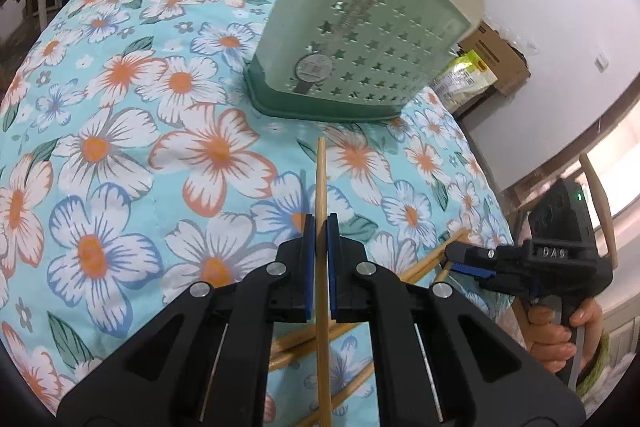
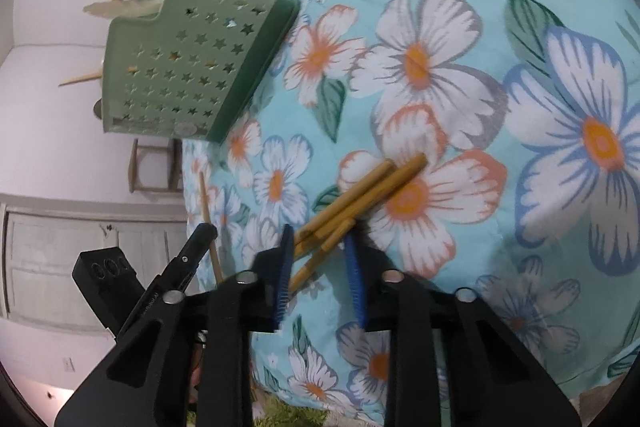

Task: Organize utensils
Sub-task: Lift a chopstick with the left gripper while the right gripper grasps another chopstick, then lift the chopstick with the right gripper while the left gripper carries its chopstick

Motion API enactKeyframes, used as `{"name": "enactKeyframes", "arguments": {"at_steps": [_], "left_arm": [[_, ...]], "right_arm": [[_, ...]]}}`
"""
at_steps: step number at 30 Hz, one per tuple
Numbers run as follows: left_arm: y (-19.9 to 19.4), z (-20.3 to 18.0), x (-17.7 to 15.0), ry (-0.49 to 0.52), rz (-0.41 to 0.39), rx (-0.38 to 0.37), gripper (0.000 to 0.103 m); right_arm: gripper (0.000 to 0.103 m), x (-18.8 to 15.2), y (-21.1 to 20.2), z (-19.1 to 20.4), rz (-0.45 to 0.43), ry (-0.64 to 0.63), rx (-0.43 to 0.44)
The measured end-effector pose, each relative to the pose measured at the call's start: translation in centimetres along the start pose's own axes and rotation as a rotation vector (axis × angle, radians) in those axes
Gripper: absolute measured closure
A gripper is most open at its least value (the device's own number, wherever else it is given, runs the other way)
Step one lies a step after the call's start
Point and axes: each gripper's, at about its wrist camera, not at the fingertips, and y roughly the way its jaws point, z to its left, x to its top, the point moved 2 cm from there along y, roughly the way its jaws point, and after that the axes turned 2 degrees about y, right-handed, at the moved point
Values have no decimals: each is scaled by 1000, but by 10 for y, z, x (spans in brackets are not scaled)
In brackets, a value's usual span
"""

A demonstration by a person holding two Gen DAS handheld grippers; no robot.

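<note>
Left tool point(image 1: 320, 239): jaws together, clamped on a single wooden chopstick point(image 1: 321, 187). The stick runs along the tool's axis, its tip projecting ahead toward the green utensil holder point(image 1: 352, 39), which stands further back on the floral-clothed counter point(image 1: 120, 107), apart from the tip.

Right tool point(image 2: 318, 267): blue pads apart, straddling the near ends of the loose chopsticks point(image 2: 360, 195) lying bundled on the cloth. No pad is seen pressing on a stick. Seen from the left wrist, this tool comes in from the right edge of the counter, with a hand point(image 1: 560, 331) round its grip.

Handling, as judged: the sticks are light, stiff and smooth, apt to roll or pivot in a narrow pinch. Hold is best taken across the shaft near mid-length rather than at an end. The bundle is crossed and overlapping; closing there risks taking several at once or flicking one aside.

Pose: both tools point steeply downward at the cloth. The left stands over the bundle, facing the holder; the right sits low at the pile's near end.

The holder already carries utensils, including upright chopsticks and a pale spoon.
</note>
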Motion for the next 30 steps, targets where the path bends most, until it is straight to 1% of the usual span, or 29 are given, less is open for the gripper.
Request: {"name": "enactKeyframes", "arguments": {"at_steps": [5,9,12,14,15,16,18,22,27,29,30], "left_arm": [[0,13,4,-55,-18,22,99],[-4,25,6,-89,-29,48,99],[-7,33,8,-101,-36,66,99],[-7,37,9,-106,-35,75,99],[-7,39,10,-109,-33,80,99],[-6,40,11,-111,-29,83,99],[-4,40,12,-110,-24,94,99],[0,40,14,-109,-11,111,99],[0,40,15,-112,9,116,98],[0,41,16,-116,22,114,96],[0,41,16,-120,29,110,92]], "right_arm": [[88,-3,-6,-7,-3,-8,-6],[88,-9,-16,4,-25,-83,-34],[88,-8,-28,20,-67,-179,-68],[88,-3,-33,39,-112,-277,-101],[88,-1,-33,45,-127,-309,-112],[88,4,-31,57,-147,-369,-128],[88,11,-22,70,-164,-437,-157],[88,23,3,83,-155,-519,-194],[87,31,37,90,-109,-560,-228],[86,34,44,89,-85,-562,-236],[86,36,47,87,-67,-556,-233]]}}
